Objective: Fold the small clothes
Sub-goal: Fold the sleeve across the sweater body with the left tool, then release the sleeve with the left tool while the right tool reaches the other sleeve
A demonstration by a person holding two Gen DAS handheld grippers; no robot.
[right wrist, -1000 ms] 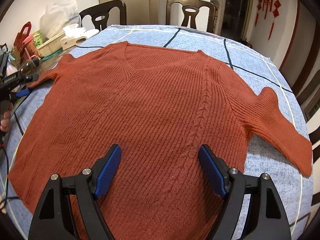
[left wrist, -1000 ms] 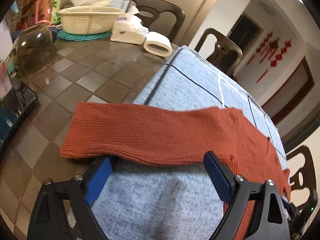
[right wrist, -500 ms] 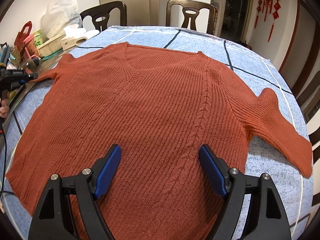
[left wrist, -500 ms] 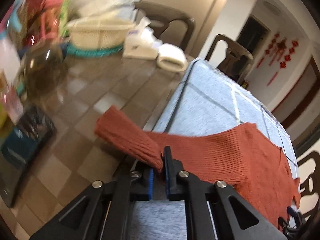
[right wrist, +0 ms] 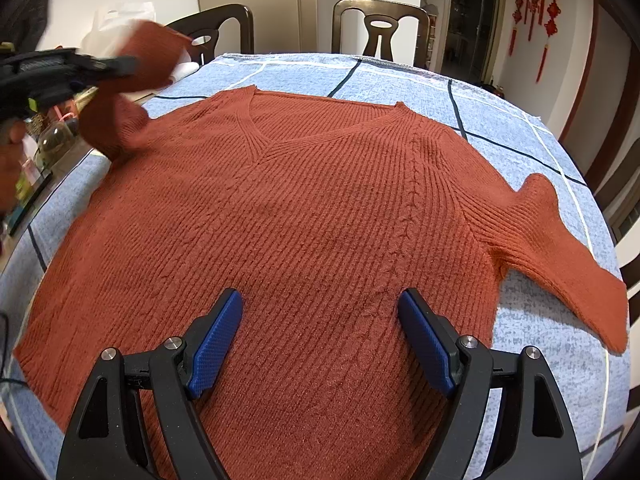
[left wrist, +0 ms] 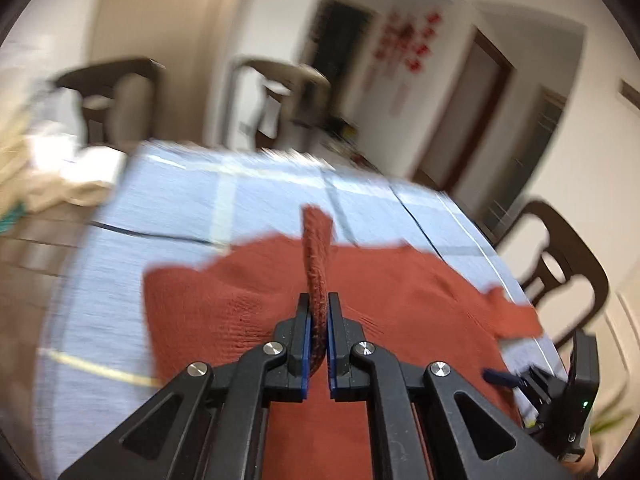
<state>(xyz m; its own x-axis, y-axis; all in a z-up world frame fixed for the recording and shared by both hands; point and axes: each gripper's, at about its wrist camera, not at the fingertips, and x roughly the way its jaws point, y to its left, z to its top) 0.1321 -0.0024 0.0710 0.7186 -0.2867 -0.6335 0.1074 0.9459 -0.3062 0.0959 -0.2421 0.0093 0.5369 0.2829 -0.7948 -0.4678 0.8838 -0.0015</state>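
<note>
A rust-red knit V-neck sweater (right wrist: 320,220) lies flat, front up, on a blue checked tablecloth (right wrist: 500,120). My left gripper (left wrist: 318,320) is shut on the sweater's left sleeve (left wrist: 318,248) and holds it lifted above the cloth; it also shows in the right wrist view (right wrist: 128,65), with the sleeve end (right wrist: 154,56) raised at the far left. My right gripper (right wrist: 320,332) is open and empty, hovering over the sweater's lower hem. The other sleeve (right wrist: 560,248) lies flat at the right.
Dark wooden chairs (right wrist: 380,28) stand around the table. Bottles, a basket and white items (right wrist: 52,144) crowd the bare table top at the far left. A chair (left wrist: 560,264) stands at the right in the left wrist view.
My left gripper closed on the left sleeve, lifted it off the table and swung it toward the sweater's body. My right gripper stayed open in place.
</note>
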